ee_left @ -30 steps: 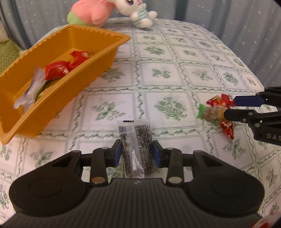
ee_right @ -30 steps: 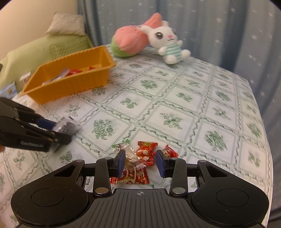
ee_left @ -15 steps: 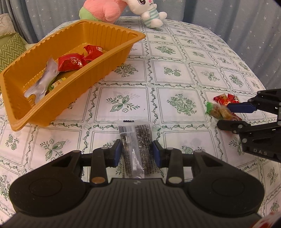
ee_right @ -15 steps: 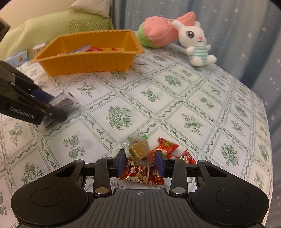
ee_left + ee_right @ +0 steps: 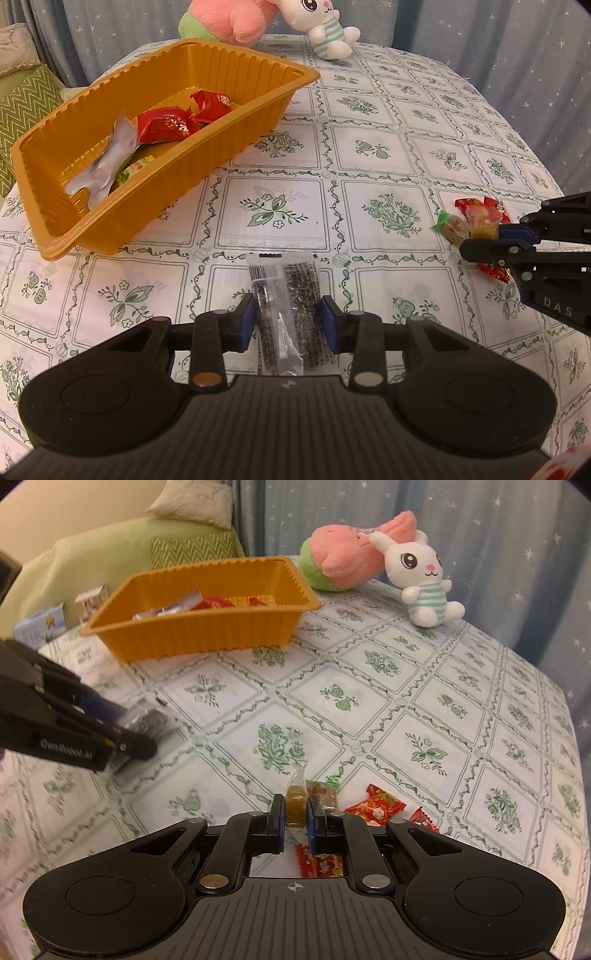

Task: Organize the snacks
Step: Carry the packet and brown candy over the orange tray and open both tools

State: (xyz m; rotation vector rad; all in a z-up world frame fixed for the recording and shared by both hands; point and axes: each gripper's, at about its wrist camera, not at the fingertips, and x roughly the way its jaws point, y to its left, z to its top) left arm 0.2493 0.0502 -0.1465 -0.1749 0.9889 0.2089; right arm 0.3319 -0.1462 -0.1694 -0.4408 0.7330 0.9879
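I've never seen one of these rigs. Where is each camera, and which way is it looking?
Left wrist: on the left gripper, looking along its fingers past a dark sachet to the orange tray; the right gripper enters at right.
Right wrist: on the right gripper, fingers pinching a brown candy; the left gripper enters at left.
Shared: tray, white bunny, tablecloth.

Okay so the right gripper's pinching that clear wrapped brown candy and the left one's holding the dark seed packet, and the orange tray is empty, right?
Not quite: the orange tray is not empty. The left wrist view shows red wrapped candies and a silvery wrapper lying in it. The rest holds: the right gripper pinches the brown candy, and the left gripper holds the dark seed packet.
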